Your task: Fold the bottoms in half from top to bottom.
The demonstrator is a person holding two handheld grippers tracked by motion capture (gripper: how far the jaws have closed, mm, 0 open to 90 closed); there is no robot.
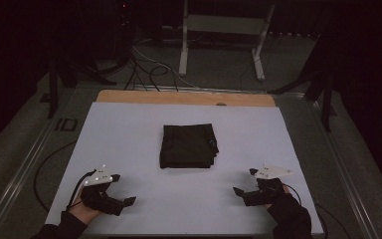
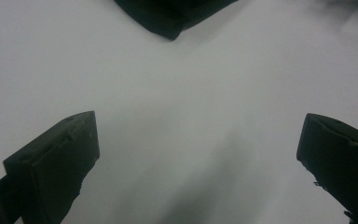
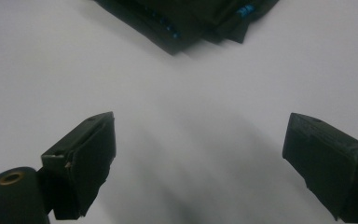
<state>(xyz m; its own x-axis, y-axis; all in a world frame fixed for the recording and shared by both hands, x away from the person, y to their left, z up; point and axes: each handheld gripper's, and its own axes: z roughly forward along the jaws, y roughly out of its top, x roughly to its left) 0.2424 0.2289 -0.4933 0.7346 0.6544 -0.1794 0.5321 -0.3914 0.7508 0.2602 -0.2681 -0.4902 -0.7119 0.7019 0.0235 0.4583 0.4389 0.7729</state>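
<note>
Folded black cloth point(image 1: 188, 146) lies mid-table on white sheet point(image 1: 129, 124), well apart from both claws. Left claw point(image 1: 122, 190) wide, empty, near front edge. Right claw point(image 1: 243, 181) wide, empty. Risk: pinch catching top layer alone, so stack unfolds; or jaw snagging sheet, dragging it.

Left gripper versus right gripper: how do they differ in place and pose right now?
The left gripper sits near the front left corner of the white sheet, while the right gripper sits near its front right. The left gripper points rightward, toward the table's middle; the right gripper points leftward, mirroring it. The right gripper lies slightly farther from the front edge than the left. Both are open, empty, and apart from the folded black cloth lying between them.
</note>
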